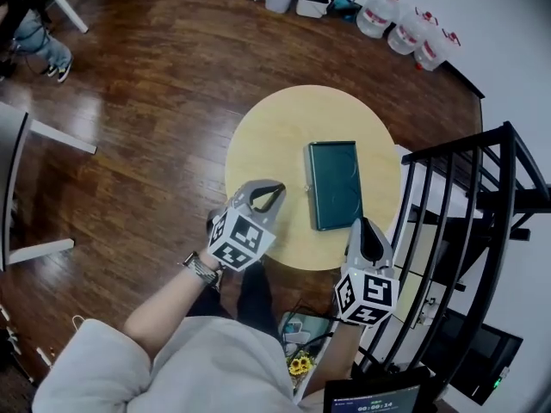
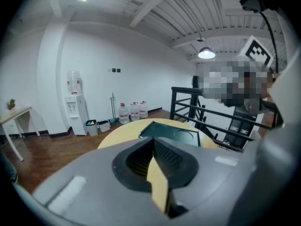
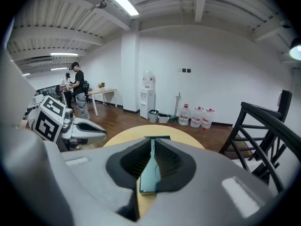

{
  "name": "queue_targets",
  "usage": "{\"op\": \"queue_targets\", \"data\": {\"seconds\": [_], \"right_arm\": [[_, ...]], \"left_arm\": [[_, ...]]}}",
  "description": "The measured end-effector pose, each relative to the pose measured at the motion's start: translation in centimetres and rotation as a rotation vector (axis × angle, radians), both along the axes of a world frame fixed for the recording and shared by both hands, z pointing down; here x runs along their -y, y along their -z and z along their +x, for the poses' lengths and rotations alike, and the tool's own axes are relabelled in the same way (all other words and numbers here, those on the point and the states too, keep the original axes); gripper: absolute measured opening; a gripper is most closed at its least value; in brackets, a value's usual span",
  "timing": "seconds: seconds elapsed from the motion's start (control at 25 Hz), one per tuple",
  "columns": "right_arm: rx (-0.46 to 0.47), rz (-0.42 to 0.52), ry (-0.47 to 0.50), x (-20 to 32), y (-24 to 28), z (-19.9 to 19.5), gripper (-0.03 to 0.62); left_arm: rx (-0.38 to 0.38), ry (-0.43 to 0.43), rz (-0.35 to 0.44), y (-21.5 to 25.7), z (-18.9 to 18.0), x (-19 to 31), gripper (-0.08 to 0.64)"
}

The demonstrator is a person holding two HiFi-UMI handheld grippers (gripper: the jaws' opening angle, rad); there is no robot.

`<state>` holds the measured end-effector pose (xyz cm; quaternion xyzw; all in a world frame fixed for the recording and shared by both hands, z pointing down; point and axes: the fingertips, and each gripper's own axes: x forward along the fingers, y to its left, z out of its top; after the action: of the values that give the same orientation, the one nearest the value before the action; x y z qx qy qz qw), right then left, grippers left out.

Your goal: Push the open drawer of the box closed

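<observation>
Now, on the far left we see the dark brown wooden plank floor [image 1: 146, 119] spreading round everything. Next comes our left tool [image 1: 274, 194], held above the near left edge of the round pale wooden table [image 1: 258, 136]. A wristwatch [image 1: 202, 268] sits on the arm behind it. In the left gripper view this tool [image 2: 153, 147] has its jaws pressed together at the tips, and it holds nothing. Beyond them lie the table top [image 2: 120, 133] and the box [image 2: 174, 133].

The flat dark green rectangular box [image 1: 334, 183] lies on the right half of the table, its long side running away from us. It touches neither tool. From above it reads as one plain rectangle, and we cannot make out how far the drawer is in.

Further right, our right tool [image 1: 365, 231] hangs over the near right rim of the table, just beside the box's near right corner. In the right gripper view its jaws [image 3: 153, 145] stand a narrow slit apart and grip nothing. The box [image 3: 149, 173] shows through that slit, lying on the table beyond them.

At the far right stands a black metal railing [image 1: 482, 196]. Several large clear water bottles [image 1: 405, 28] line the wall at the upper right.
</observation>
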<state>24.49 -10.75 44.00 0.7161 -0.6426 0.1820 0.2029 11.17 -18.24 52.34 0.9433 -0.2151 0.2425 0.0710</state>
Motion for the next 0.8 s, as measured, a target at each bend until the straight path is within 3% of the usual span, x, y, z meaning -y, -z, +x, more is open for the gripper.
{"op": "queue_targets", "data": {"seconds": [0.44, 0.8], "right_arm": [[-0.04, 0.134, -0.077, -4.9, 5.5, -2.4, 0.009], [-0.081, 0.256, -0.126, -9.7, 10.8, -6.6, 0.003]], "left_arm": [[-0.131, -0.014, -0.012, 6.3, -4.0, -3.4, 0.008], [-0.258, -0.055, 0.094, 14.4, -7.5, -5.5, 0.008]]}}
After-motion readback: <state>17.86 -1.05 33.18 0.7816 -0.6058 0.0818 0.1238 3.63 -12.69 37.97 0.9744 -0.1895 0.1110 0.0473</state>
